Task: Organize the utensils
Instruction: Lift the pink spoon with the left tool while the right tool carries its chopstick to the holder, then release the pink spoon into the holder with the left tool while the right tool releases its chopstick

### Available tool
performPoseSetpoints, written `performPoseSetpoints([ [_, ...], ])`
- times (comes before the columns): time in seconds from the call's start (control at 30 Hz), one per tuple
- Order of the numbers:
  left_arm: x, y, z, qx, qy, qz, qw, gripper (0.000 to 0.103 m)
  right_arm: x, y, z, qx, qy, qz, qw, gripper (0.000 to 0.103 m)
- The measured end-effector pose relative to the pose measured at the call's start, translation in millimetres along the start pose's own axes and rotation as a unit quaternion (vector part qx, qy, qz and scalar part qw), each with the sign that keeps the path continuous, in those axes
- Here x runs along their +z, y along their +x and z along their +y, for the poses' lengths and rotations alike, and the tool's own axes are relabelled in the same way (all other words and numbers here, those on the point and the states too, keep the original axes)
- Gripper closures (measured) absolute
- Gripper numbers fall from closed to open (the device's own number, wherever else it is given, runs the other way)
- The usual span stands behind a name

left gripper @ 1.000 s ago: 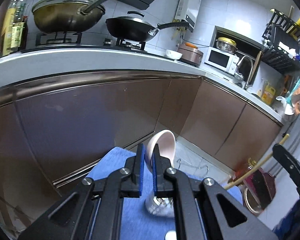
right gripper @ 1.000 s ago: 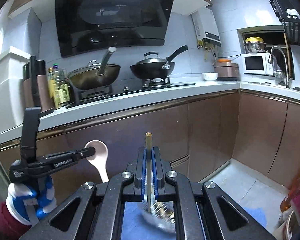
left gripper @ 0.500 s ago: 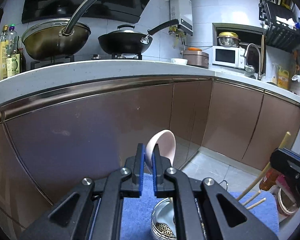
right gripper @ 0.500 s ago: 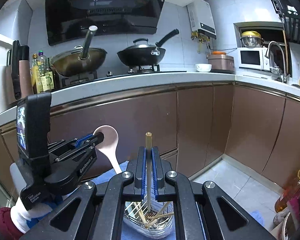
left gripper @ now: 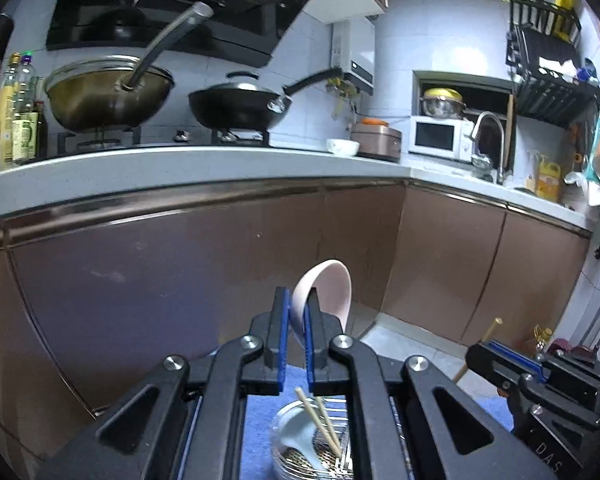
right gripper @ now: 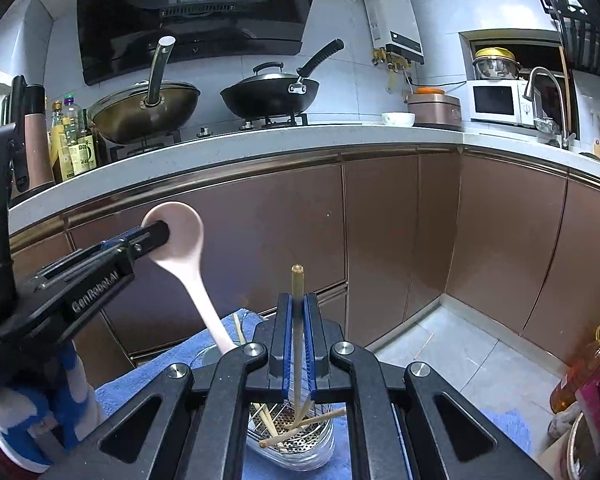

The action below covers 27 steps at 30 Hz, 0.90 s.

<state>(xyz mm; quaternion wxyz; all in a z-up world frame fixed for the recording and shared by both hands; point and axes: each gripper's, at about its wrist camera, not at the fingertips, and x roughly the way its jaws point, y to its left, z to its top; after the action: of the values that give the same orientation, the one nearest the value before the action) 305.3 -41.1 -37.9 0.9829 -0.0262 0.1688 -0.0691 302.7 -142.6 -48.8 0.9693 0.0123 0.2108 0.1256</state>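
So on the left, the pink spoon [right gripper: 180,236] is pinched by its bowl in the closed left hand-held gripper [right gripper: 156,232], handle slanting down and to the right so its tip is already dipped in the clear utensil holder [right gripper: 300,444] on the blue cloth [right gripper: 140,380]. Over on the right, a single chopstick [right gripper: 297,320] is clamped nearly upright in the shut right hand-held gripper [right gripper: 297,344], directly above that holder, so a straight drop is probably all that's needed.
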Motion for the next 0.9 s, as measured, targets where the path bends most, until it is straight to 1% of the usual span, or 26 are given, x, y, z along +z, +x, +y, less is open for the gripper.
performPoseSetpoints([
  [0.13, -14.3, 14.2, -12.6, -0.001, 0.009, 0.019, 0.9998, 0.097, -1.6, -0.4, -1.5, -0.001, 0.000, 0.002, 1.000, 0.097],
  [0.37, -39.3, 31.6, -24.3, 0.011, 0.011, 0.032, 0.9994, 0.096, -10.3, 1.3, -7.5, 0.004, 0.013, 0.009, 1.000, 0.097],
  [0.47, -48.3, 33.9, -30.2, 0.012, 0.022, 0.034, 0.9991, 0.096, -13.9, 0.0, -6.2, 0.006, 0.014, 0.012, 1.000, 0.096],
  [0.57, -53.5, 32.6, -33.1, 0.003, 0.024, 0.036, 0.9990, 0.093, -16.0, -1.6, -5.3, 0.007, 0.015, 0.012, 1.000, 0.095],
  [0.63, -56.5, 31.9, -34.0, -0.006, 0.025, 0.041, 0.9988, 0.093, -16.3, -3.8, -5.9, 0.007, 0.019, 0.010, 1.000, 0.091],
  [0.7, -58.8, 30.4, -32.9, -0.014, 0.021, 0.044, 0.9987, 0.089, -16.6, -7.6, -6.5, 0.006, 0.023, 0.008, 1.000, 0.088],
  [0.77, -59.5, 26.7, -29.9, -0.018, 0.013, 0.042, 0.9988, 0.080, -16.2, -10.8, -6.5, 0.005, 0.024, 0.005, 1.000, 0.086],
  [0.9, -56.8, 16.3, -24.8, -0.020, 0.004, 0.039, 0.9990, 0.076, -15.9, -21.6, -7.4, 0.001, 0.032, -0.002, 0.999, 0.084],
])
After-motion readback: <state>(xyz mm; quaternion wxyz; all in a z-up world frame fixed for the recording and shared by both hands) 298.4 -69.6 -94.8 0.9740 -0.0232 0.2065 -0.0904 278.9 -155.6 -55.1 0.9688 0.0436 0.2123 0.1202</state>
